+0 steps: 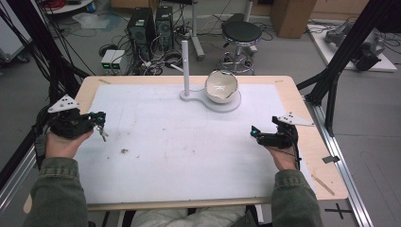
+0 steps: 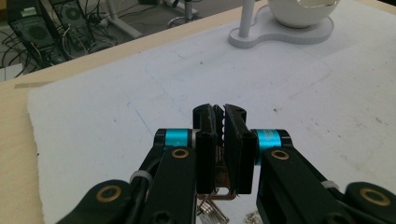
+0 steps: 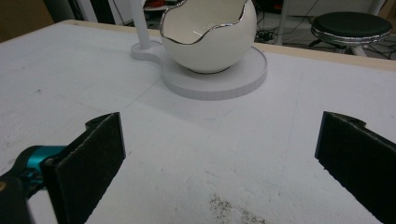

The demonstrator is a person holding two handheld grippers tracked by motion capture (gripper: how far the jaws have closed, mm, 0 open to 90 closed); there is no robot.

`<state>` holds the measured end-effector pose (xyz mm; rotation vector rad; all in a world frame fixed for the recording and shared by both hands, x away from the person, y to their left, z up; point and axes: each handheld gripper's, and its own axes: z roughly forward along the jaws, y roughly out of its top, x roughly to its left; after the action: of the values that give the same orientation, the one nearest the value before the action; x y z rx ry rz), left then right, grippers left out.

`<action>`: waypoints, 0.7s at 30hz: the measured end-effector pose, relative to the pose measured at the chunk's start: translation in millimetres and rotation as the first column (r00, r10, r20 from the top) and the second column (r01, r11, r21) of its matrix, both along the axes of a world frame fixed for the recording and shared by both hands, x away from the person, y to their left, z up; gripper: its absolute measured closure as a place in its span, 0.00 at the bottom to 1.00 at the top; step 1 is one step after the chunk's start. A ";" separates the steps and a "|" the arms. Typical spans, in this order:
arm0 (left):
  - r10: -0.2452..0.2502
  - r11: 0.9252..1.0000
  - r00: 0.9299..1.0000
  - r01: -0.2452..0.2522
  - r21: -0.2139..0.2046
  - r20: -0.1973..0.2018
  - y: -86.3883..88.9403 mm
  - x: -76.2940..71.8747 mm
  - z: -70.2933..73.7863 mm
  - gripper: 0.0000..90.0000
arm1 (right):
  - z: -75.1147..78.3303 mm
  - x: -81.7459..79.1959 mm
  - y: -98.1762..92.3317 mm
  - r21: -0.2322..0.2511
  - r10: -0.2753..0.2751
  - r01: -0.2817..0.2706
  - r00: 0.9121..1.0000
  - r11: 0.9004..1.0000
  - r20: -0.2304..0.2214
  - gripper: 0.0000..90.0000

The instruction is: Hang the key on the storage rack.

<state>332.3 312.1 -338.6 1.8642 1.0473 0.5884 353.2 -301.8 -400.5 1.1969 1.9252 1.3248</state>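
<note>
My left gripper [image 1: 98, 119] hovers over the left edge of the white mat, shut on a small bunch of keys [image 1: 102, 134] that dangles below its jaws. In the left gripper view the jaws [image 2: 219, 122] stand pressed together on a metal tab, with the keys [image 2: 212, 211] hanging beneath. My right gripper [image 1: 254, 133] rests low at the right side of the mat, open. Its two black pads [image 3: 100, 154] stand wide apart with nothing between them. A white egg-shaped bowl [image 1: 220, 86] with a silver rim sits on a white stand at the far middle, apart from both grippers.
The stand's round base [image 3: 233, 81] carries an upright white post [image 1: 185, 66] left of the bowl [image 3: 210, 39]. A white mat [image 1: 189, 156] covers the wooden table [image 1: 326, 165]. Dark crumbs [image 1: 125, 151] lie near the left front. Computers, cables and a stool [image 1: 241, 33] stand on the floor beyond.
</note>
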 end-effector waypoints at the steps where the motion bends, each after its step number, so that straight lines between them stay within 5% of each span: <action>1: -0.003 1.000 1.000 0.003 0.002 0.003 -2.4 1.1 2.6 0.92 | 0.1 -0.2 -0.1 0.002 0.000 0.000 1.000 1.000 -0.001 0.01; 21: -0.066 0.997 0.997 0.065 0.045 0.031 -36.8 25.7 32.1 0.92 | 0.6 -0.6 -1.2 0.015 -0.003 0.003 1.000 1.000 -0.003 0.01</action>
<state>358.0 275.4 -306.4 1.9130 0.9554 0.6059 352.6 -303.1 -399.8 1.2096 1.9175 1.3392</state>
